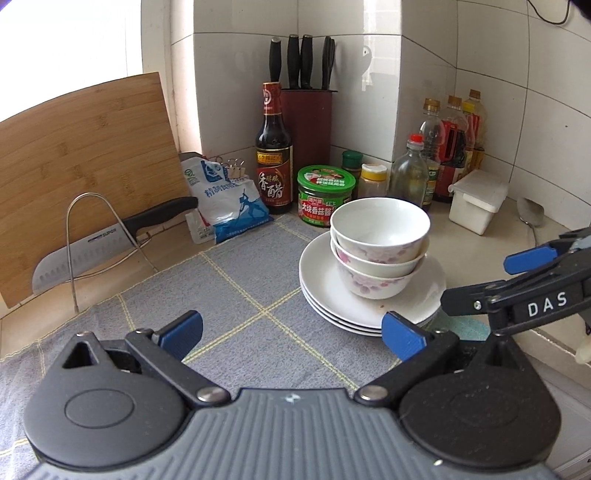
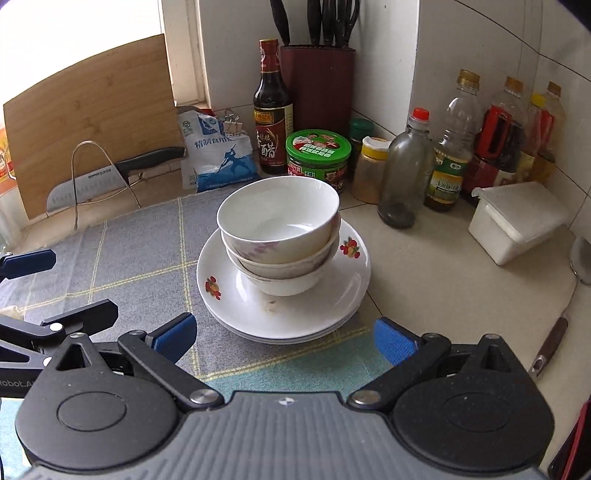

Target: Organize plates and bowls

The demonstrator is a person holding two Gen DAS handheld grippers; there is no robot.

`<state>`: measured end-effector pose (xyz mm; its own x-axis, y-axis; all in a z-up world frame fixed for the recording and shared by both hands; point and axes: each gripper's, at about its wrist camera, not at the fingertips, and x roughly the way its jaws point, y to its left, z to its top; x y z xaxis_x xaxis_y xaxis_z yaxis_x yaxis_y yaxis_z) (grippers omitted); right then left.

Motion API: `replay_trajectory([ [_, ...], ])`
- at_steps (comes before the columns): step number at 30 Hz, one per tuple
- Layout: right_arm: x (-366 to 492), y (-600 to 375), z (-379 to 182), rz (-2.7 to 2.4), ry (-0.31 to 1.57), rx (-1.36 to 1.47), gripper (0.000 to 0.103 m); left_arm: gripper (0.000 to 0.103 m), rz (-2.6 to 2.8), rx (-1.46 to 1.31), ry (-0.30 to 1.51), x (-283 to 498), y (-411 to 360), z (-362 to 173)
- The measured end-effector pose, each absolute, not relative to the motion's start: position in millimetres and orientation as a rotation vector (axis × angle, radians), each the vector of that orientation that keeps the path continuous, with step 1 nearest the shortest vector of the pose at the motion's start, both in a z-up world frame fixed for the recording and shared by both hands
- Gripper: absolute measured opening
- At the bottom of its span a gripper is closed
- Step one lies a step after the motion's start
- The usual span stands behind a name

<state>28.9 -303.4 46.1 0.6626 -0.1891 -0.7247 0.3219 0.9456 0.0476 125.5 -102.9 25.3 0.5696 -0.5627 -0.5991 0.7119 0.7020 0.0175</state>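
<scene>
three bowls (image 2: 277,229) sit nested on stacked plates (image 2: 284,310) on the mat (image 1: 207,295); both grippers, left (image 1: 291,334) and right (image 2: 284,338), hang wide and empty, suggesting the sorting is finished.

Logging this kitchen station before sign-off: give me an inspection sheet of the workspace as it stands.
Surface: grey checked mat on pale counter.
Job's things: three bowls nested on stacked plates.
Clutter: vinegar bottle, green-lidded jar, salt bag, white box, knife, ladle.
Grippers: left gripper and right gripper open, empty.
Cables: black cable on wall.
Surroundings: tiled walls, cutting board, knife block.
</scene>
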Motion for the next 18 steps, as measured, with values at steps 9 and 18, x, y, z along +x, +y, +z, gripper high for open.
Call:
replay_trajectory([
  [9,9.6,-289.4,64.0,-0.372,0.727,0.168,0.103,0.102,-0.735,0.237,0.632,127.0,-98.7,37.3],
  [18,5.6,-287.2,68.6,-0.392,0.697,0.170,0.103,0.102,-0.727,0.236,0.612,125.4,-99.0,41.0],
])
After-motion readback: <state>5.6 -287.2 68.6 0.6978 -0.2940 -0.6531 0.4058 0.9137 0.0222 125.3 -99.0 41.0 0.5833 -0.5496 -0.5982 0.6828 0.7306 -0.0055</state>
